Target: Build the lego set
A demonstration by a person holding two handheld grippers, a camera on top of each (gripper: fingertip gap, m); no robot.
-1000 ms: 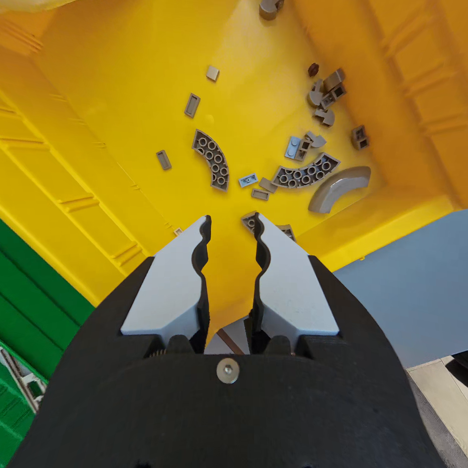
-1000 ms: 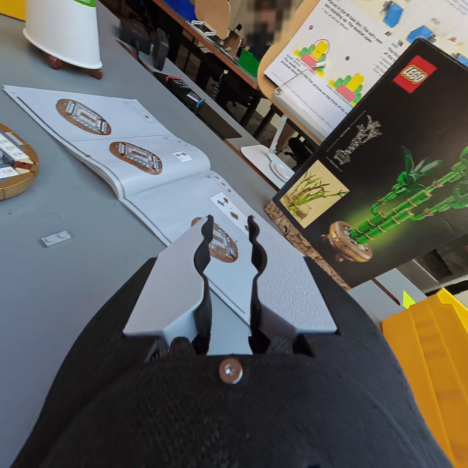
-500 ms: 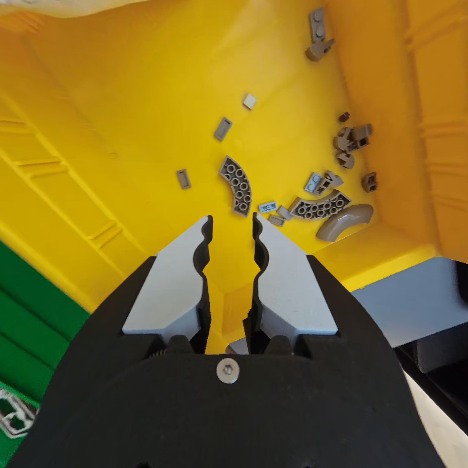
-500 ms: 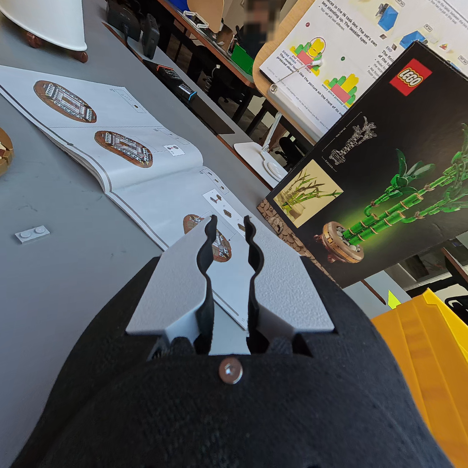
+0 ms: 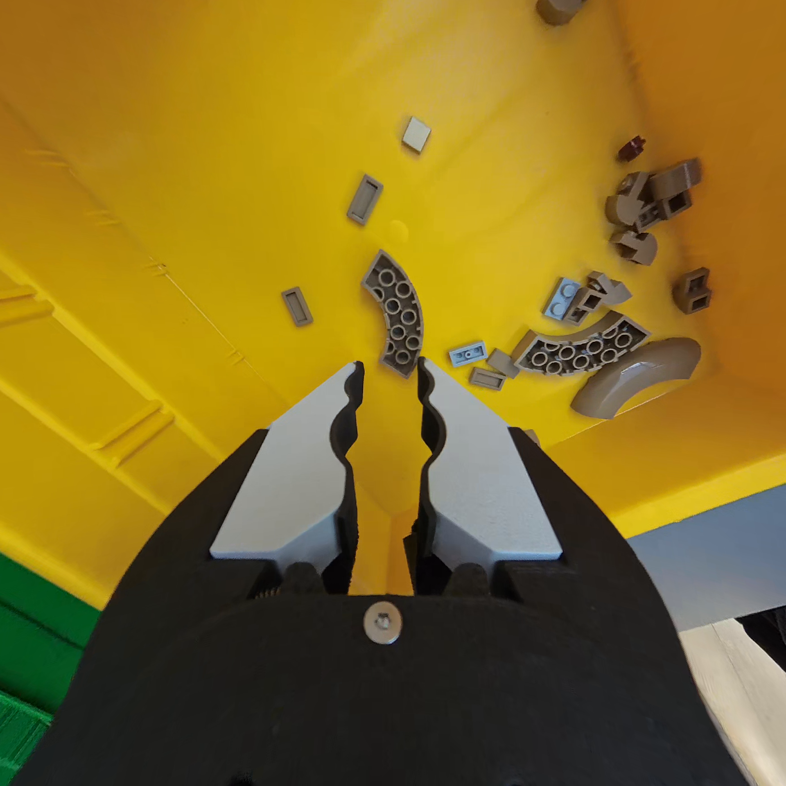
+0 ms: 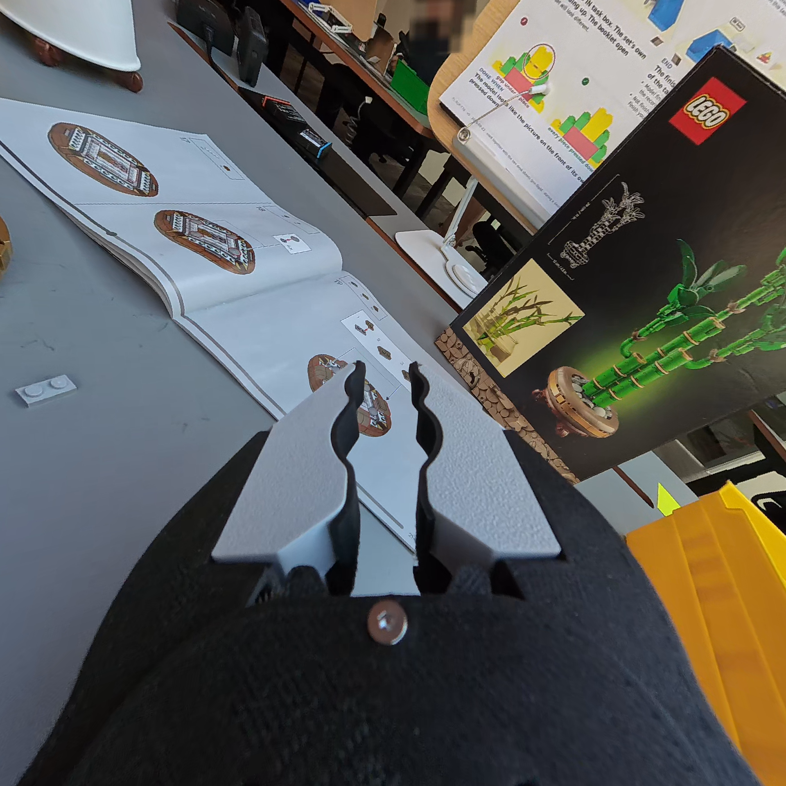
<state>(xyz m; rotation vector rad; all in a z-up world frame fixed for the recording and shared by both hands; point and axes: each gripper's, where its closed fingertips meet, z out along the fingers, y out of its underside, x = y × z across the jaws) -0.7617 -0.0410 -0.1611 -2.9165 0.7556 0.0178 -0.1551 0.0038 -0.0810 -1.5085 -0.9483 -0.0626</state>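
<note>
We see the left tongs [image 5: 390, 369] parted and empty, angled down into the yellow bin [image 5: 212, 149], tips just short of a curved tan brick [image 5: 397, 314] lying studs-down. The right tongs [image 6: 386, 371] also gape empty, hovering above the open instruction booklet [image 6: 238, 297] on the grey tabletop [image 6: 106, 425], a small grey plate [image 6: 46, 389] well left.

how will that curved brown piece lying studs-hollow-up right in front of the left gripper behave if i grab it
The curved brown piece looks like rigid moulded plastic, so it should not flex. It lies flat on the yellow bin floor, so it probably won't roll, though it may slide on the smooth plastic. The open left gripper could likely pinch across its narrow arc; its curved sides might make it pivot.
</note>
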